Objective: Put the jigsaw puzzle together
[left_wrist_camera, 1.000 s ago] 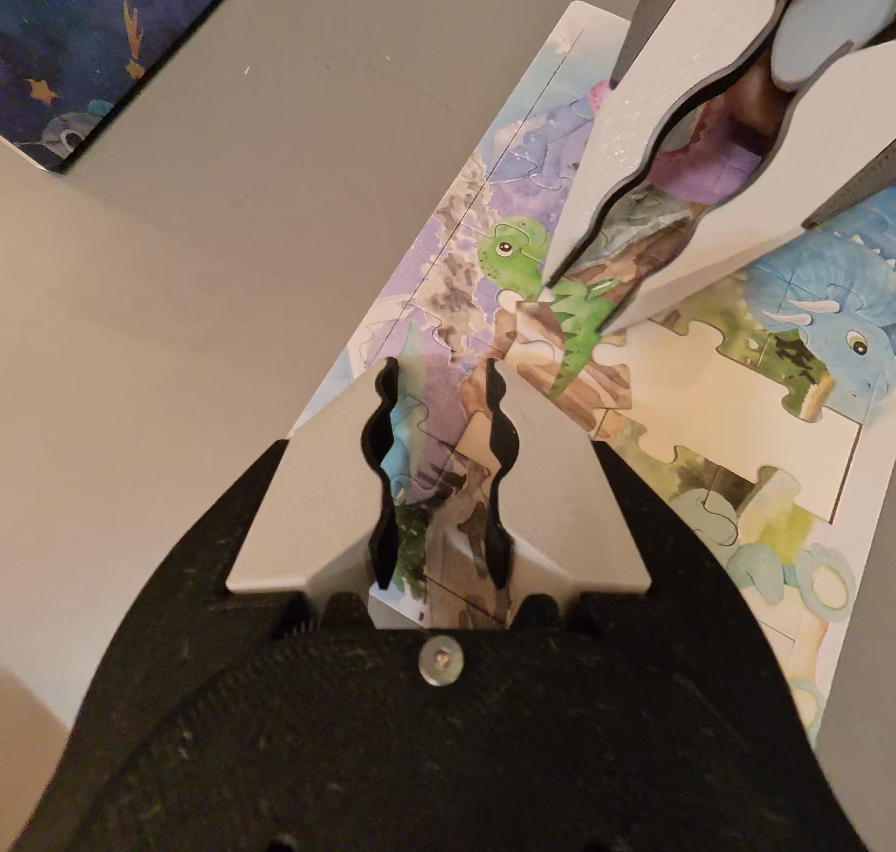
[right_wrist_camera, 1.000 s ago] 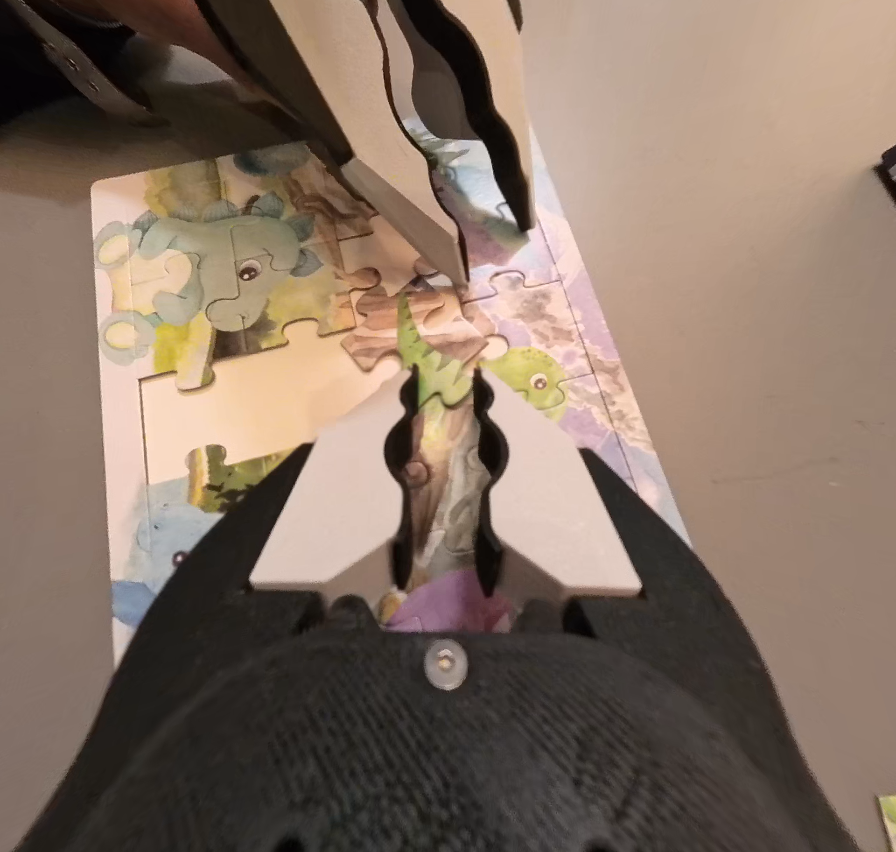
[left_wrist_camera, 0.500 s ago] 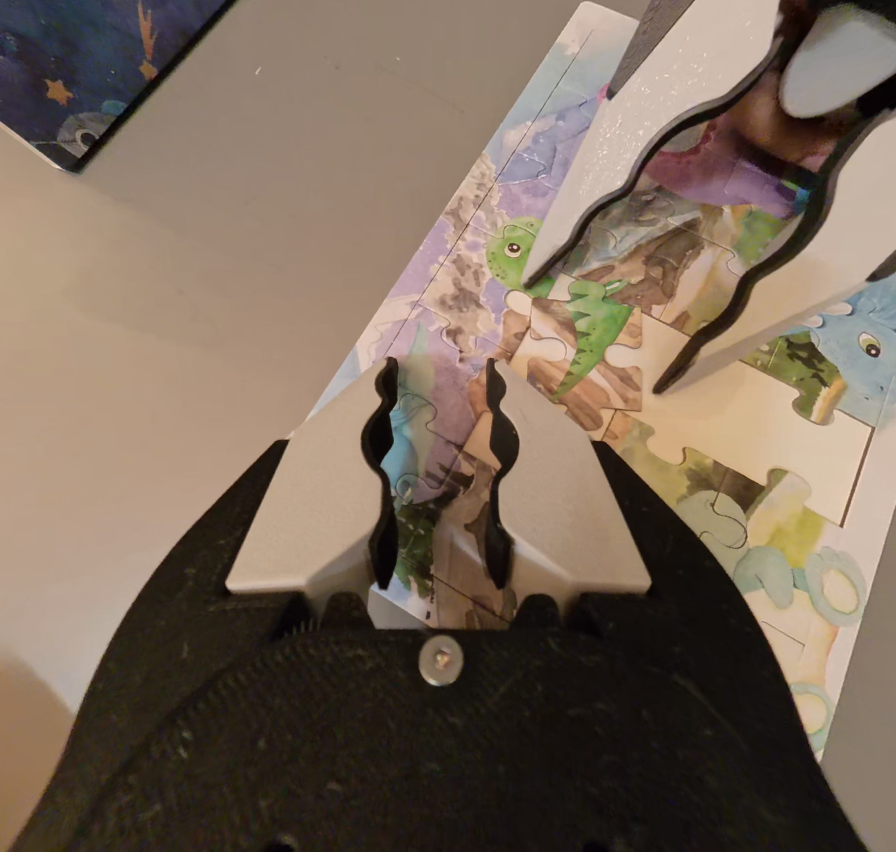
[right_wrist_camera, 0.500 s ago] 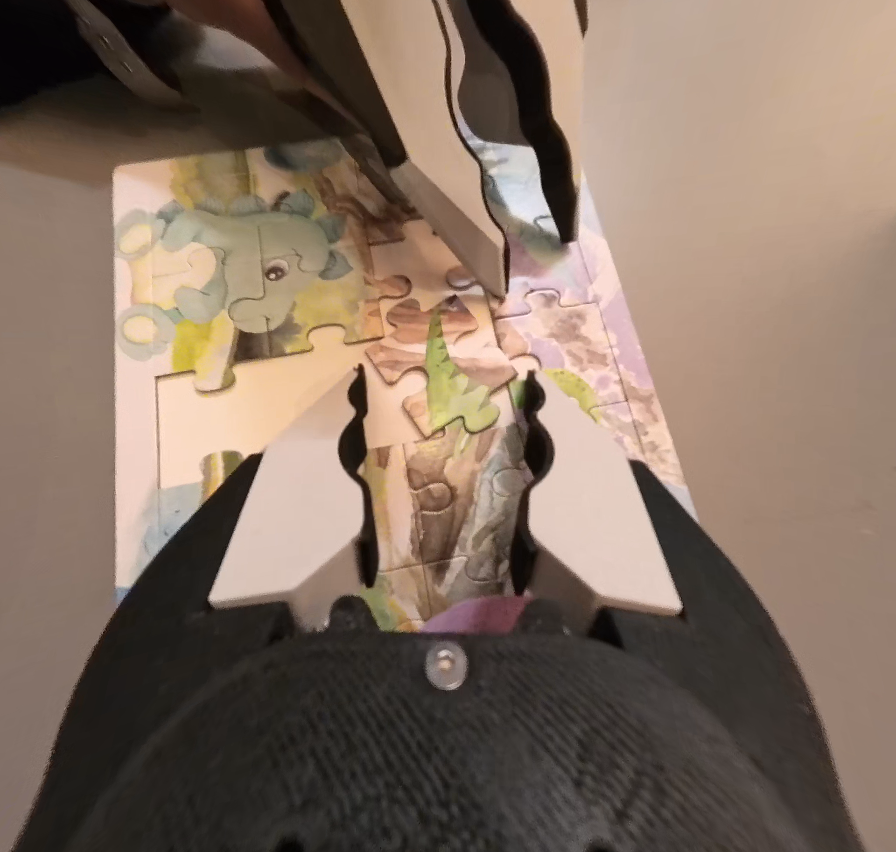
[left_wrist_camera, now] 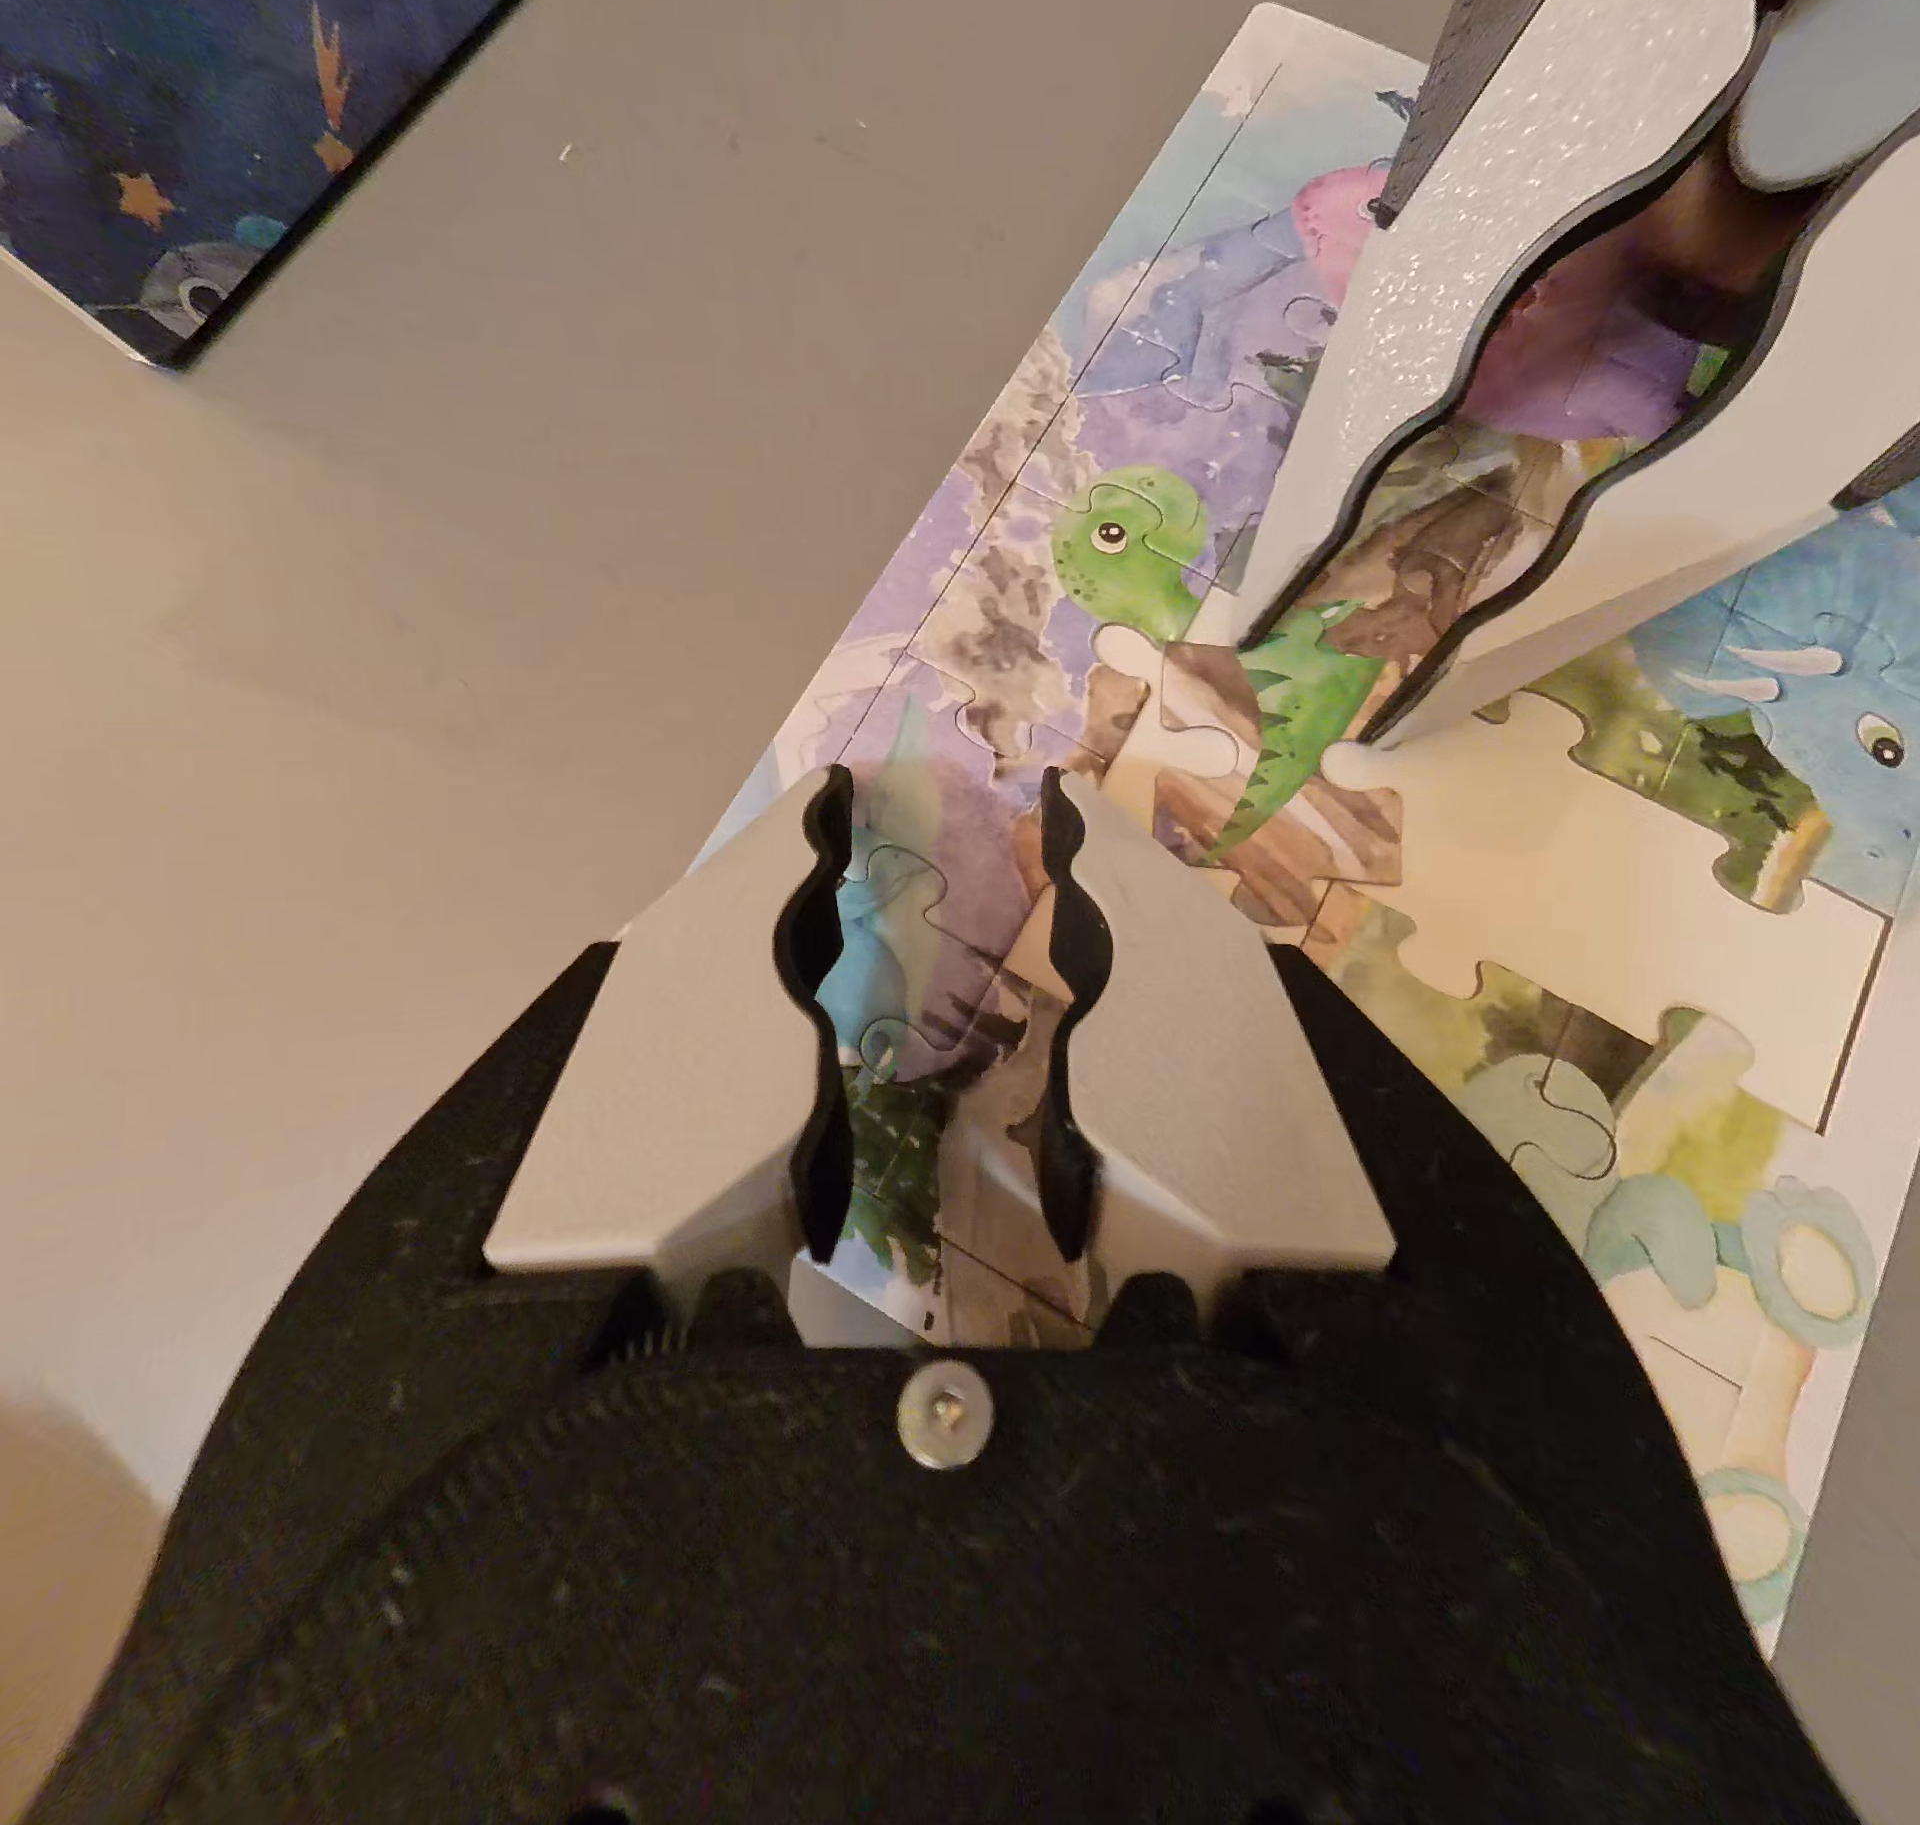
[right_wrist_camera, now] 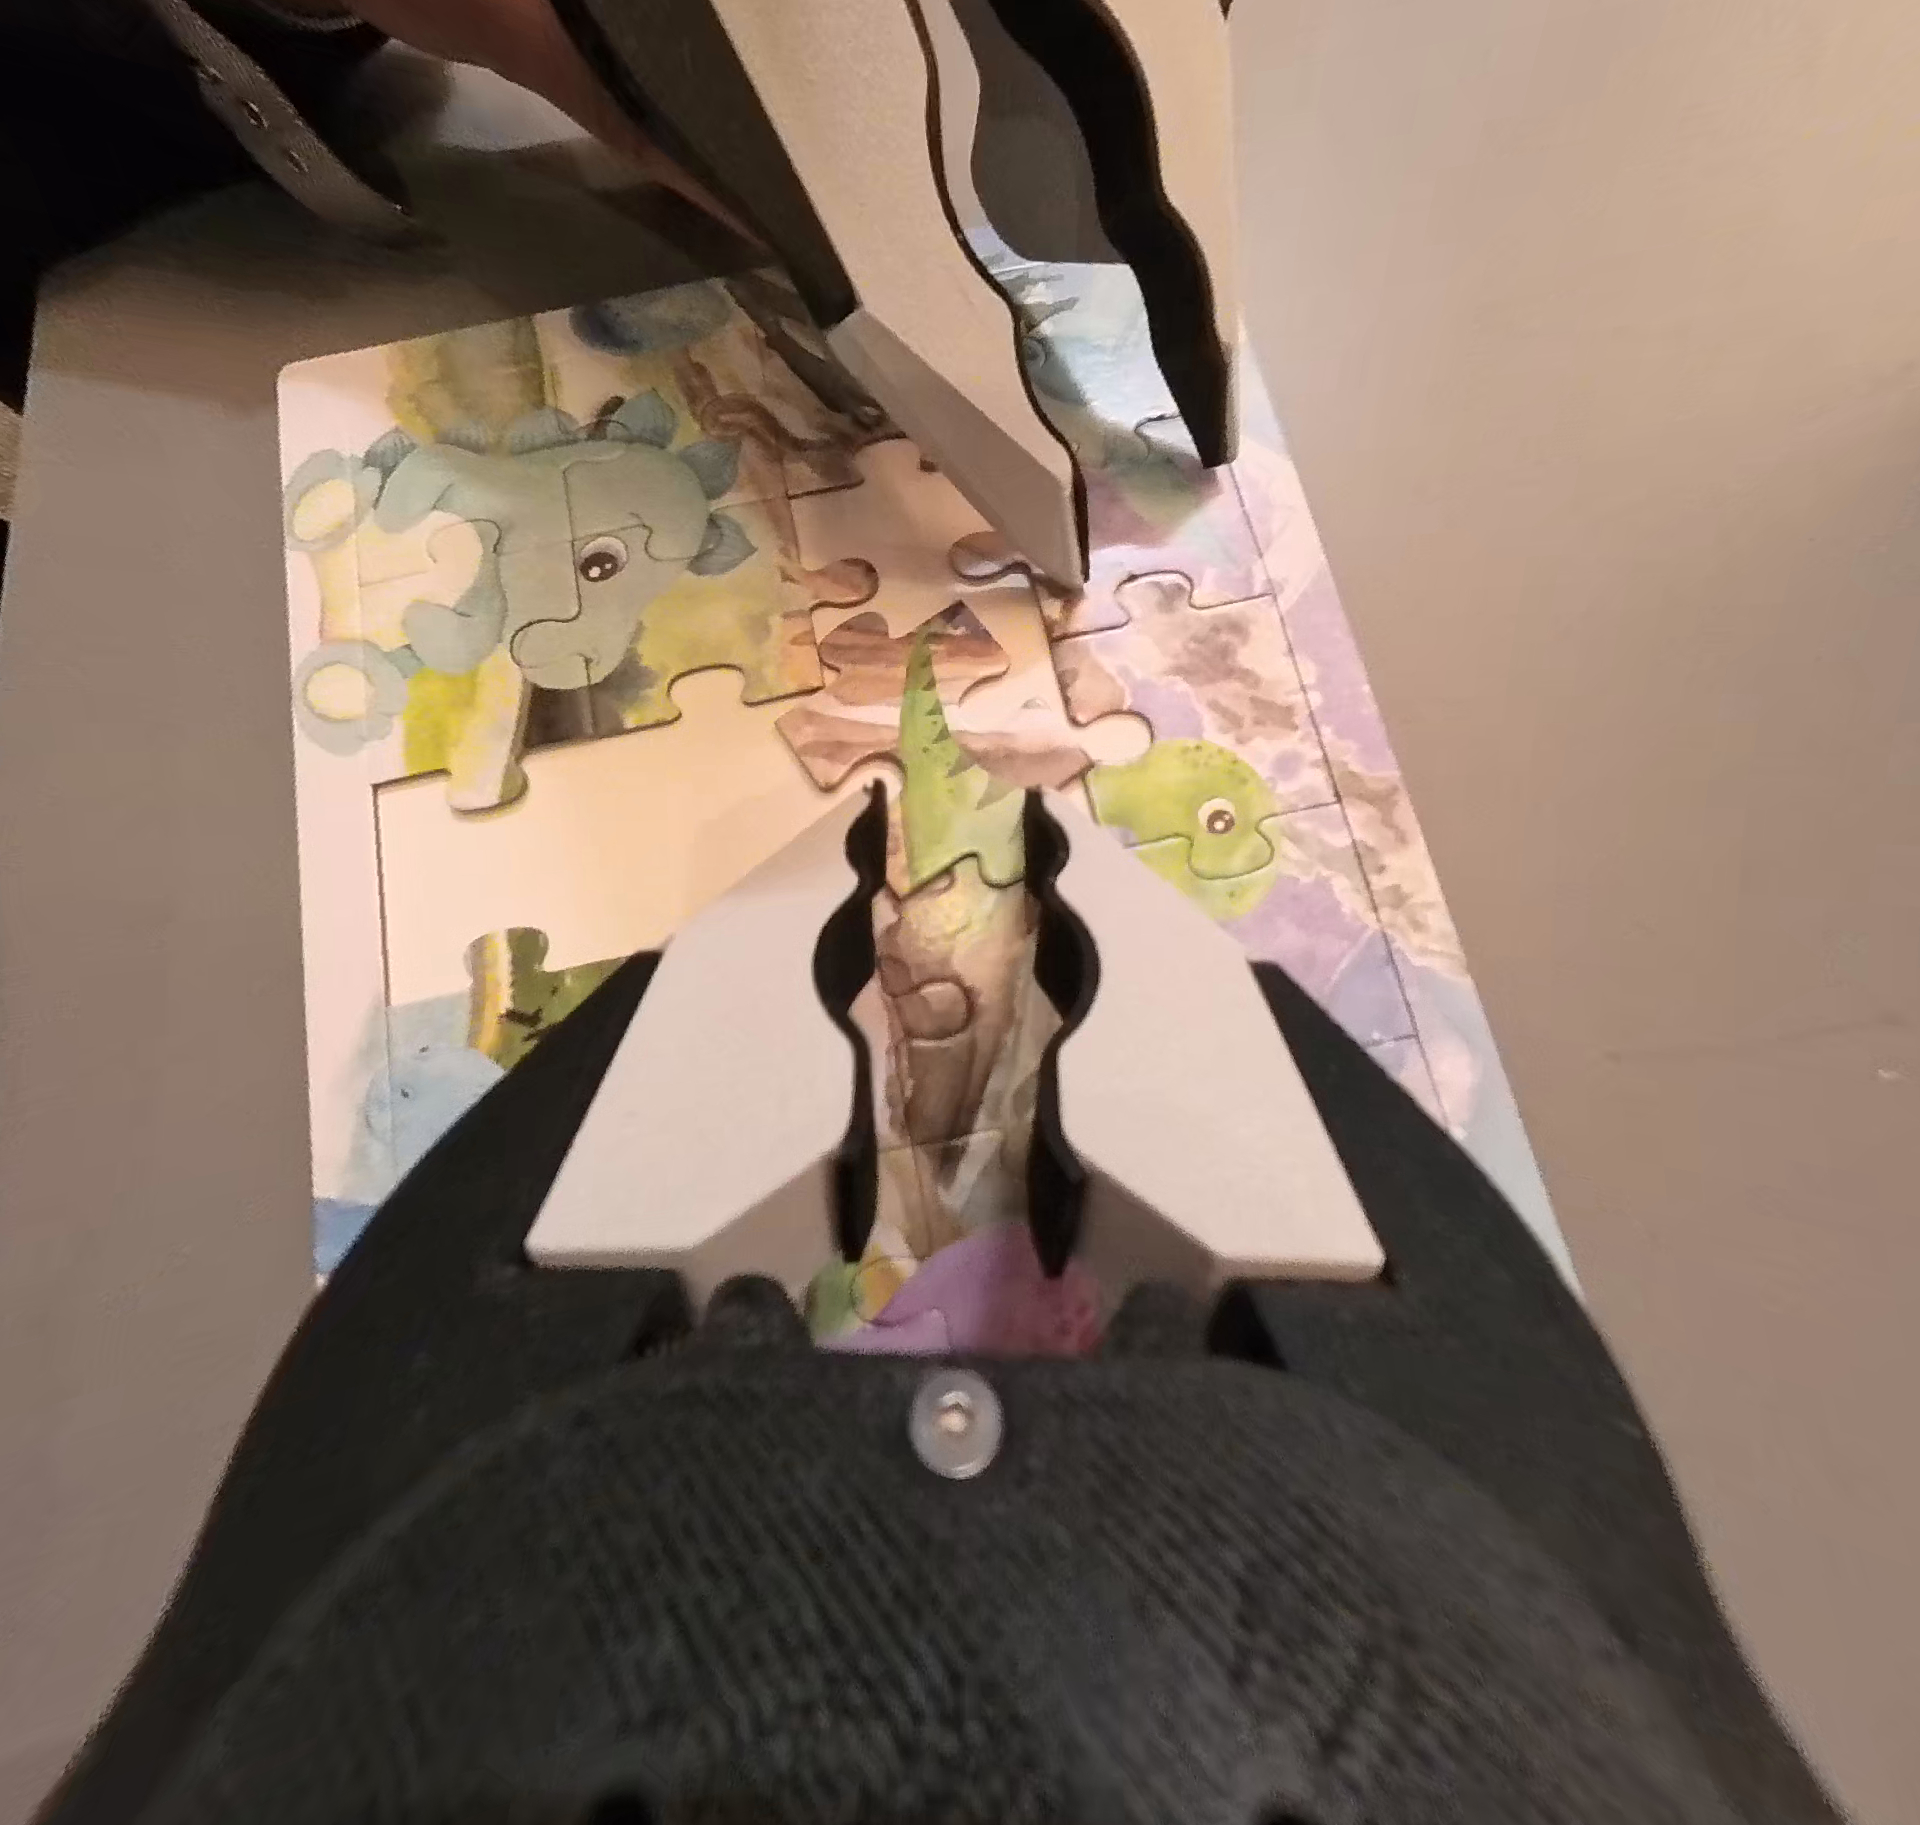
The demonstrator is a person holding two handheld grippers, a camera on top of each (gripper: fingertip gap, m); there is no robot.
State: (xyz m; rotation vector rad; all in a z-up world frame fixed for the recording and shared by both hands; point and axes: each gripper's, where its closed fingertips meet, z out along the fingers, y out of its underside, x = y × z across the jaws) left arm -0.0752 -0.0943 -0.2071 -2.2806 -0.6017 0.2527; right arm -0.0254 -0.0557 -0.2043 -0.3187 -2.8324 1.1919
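Observation:
A dinosaur jigsaw tray [left_wrist_camera: 1610,892] lies on the grey table, partly filled, with a bare cream hollow in the middle; it also shows in the right wrist view [right_wrist_camera: 623,819]. A loose piece [left_wrist_camera: 1278,799] with a green dinosaur body on brown rock lies askew at the hollow's edge. My right gripper [right_wrist_camera: 956,793] points down at it, jaws narrowed around its green end [right_wrist_camera: 935,695]. It also shows in the left wrist view [left_wrist_camera: 1309,684]. My left gripper [left_wrist_camera: 940,783] hovers over the tray's purple side, partly open and empty, its tips [right_wrist_camera: 1143,513] just beyond the piece.
A dark blue space-pattern board [left_wrist_camera: 208,61] lies at the far left of the table [left_wrist_camera: 520,632]. A person's hand and sleeve [right_wrist_camera: 312,61] hold the left gripper. Both grippers crowd the same spot on the tray.
The right gripper's jaws were narrow, spread wide half a second ago, and have narrowed again around the green piece. The piece has shifted slightly. The left gripper has barely moved.

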